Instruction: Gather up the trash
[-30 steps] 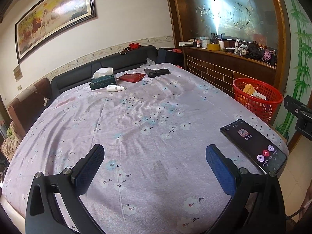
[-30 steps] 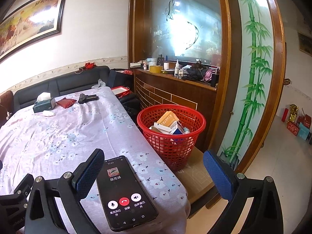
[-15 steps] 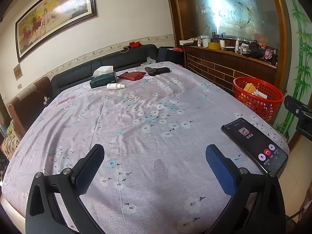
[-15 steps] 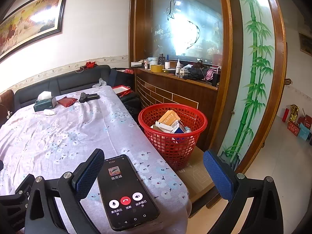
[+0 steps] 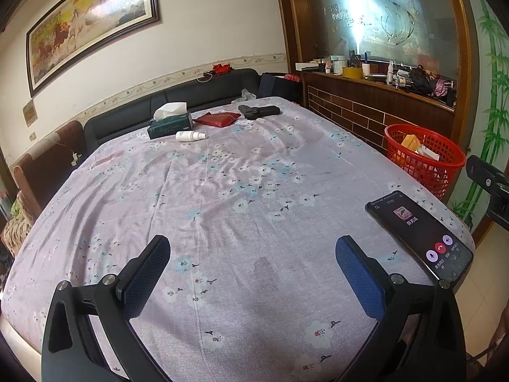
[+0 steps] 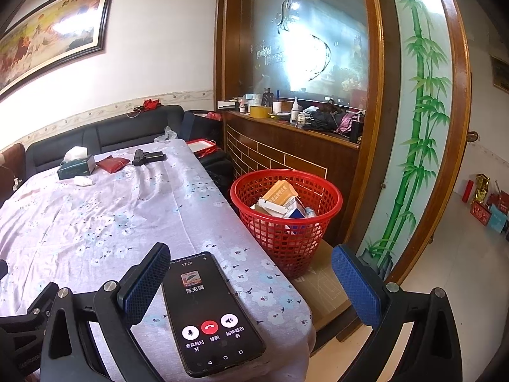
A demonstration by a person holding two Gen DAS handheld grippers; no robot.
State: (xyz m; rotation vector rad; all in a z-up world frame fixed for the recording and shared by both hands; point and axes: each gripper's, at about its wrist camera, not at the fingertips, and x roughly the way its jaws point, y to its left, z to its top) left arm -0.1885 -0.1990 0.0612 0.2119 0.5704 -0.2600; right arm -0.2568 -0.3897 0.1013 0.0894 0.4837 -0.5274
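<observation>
Fingers of the left gripper [image 5: 253, 265] stand wide apart with nothing between them, held above a floral tablecloth [image 5: 222, 191]. Fingers of the right gripper [image 6: 251, 277] are likewise spread and empty, at the table's near corner. A phone [image 6: 211, 312] with a call screen lies flat on the cloth just inside the right gripper's left finger [image 6: 143, 286]; in the left wrist view it sits beyond the right finger [image 5: 359, 273], outboard. Ahead of the right gripper, between its fingers and further out, a red basket [image 6: 286, 242] stands on the floor beside the table, holding boxes and cartons [image 6: 280, 202]. Far ahead of the left fingers lie a tissue box [image 5: 170, 125], a white bottle [image 5: 190, 135], a red pouch [image 5: 218, 118] and a black object [image 5: 258, 111].
</observation>
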